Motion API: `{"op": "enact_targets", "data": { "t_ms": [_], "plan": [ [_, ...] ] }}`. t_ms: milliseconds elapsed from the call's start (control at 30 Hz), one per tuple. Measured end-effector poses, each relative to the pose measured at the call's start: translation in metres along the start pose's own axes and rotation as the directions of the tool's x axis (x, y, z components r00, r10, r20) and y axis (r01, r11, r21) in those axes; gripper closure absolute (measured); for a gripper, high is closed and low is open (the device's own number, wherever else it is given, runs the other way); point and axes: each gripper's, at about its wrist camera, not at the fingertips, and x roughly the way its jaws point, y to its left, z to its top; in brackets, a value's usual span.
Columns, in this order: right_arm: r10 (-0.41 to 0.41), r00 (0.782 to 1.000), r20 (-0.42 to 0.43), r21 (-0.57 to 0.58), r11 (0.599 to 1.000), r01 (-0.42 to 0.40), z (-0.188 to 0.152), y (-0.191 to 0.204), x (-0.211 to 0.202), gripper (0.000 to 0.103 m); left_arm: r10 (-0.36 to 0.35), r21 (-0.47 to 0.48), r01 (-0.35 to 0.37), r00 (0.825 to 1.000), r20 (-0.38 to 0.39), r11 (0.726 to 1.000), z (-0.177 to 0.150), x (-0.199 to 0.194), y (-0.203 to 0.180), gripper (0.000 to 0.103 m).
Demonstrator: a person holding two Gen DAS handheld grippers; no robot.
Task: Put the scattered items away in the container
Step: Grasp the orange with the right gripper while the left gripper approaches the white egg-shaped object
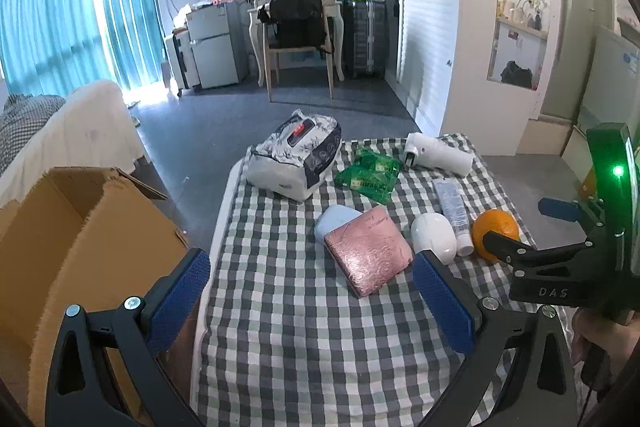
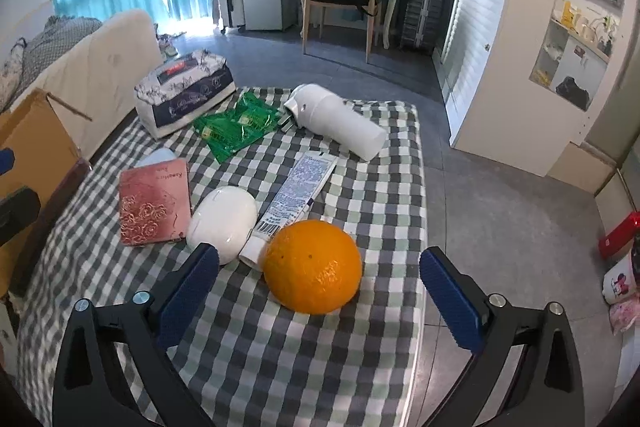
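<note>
Left gripper (image 1: 312,285): jaws spread wide, nothing held; hung over the near left part of the checked table (image 1: 280,327).
Right gripper (image 2: 320,281): jaws released, nothing gripped; the orange (image 2: 313,266) is seen between the fingers, resting on the cloth at the near right edge.
Cardboard box (image 1: 80,247): open, set just off the table's left edge.
Pink packet (image 1: 368,251): mid-table, lying partly over a pale blue item (image 1: 334,221).
White oval object (image 2: 222,222): touching the tube (image 2: 294,197) beside the orange.
Far edge: tissue pack (image 1: 296,159) at the left corner, green packet (image 1: 370,173), white bottle (image 1: 438,153) lying on its side.
</note>
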Motion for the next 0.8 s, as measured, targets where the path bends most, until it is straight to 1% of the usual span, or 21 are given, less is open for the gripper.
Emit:
{"op": "enact_targets", "data": {
  "t_ms": [33, 100, 133, 267, 400, 467, 667, 800],
  "plan": [
    [0.001, 1.000, -0.007, -0.004, 1.000, -0.001, 0.001, 0.001, 0.003, 0.016, -0.002, -0.001, 0.002, 1.000, -0.004, 1.000, 0.000, 0.003, 0.000, 0.000],
    [0.011, 0.999, -0.036, 0.001, 1.000, -0.011, 0.000, 0.002, 0.011, 0.045, -0.005, -0.001, 0.005, 1.000, -0.011, 1.000, 0.000, 0.009, -0.002, 0.000],
    [0.012, 0.999, -0.047, 0.004, 1.000, -0.012, 0.000, 0.001, 0.015, 0.045, -0.005, 0.001, 0.005, 1.000, -0.014, 1.000, 0.000, 0.011, -0.002, 0.000],
    [0.033, 0.999, -0.037, 0.021, 0.999, -0.032, -0.002, -0.004, 0.015, 0.045, -0.014, 0.007, 0.014, 1.000, -0.022, 1.000, -0.001, 0.018, -0.007, 0.000],
    [0.040, 0.999, -0.028, 0.014, 0.999, -0.040, -0.004, -0.004, 0.014, 0.044, -0.027, 0.020, 0.027, 0.999, -0.028, 0.999, -0.001, 0.025, -0.015, 0.000],
    [0.044, 0.998, -0.053, 0.012, 0.999, -0.043, -0.006, -0.003, 0.021, 0.045, -0.029, 0.028, 0.030, 0.999, -0.030, 0.999, -0.001, 0.026, -0.019, 0.000],
    [0.106, 0.994, -0.029, 0.092, 0.990, -0.103, -0.009, -0.017, 0.018, 0.045, -0.034, 0.039, 0.036, 0.999, -0.035, 0.999, -0.003, 0.030, -0.025, 0.000],
    [0.108, 0.994, -0.012, 0.103, 0.989, -0.106, -0.011, -0.020, 0.008, 0.046, -0.048, 0.031, 0.050, 0.998, -0.046, 0.998, -0.002, 0.034, -0.027, 0.000]
  ]
}}
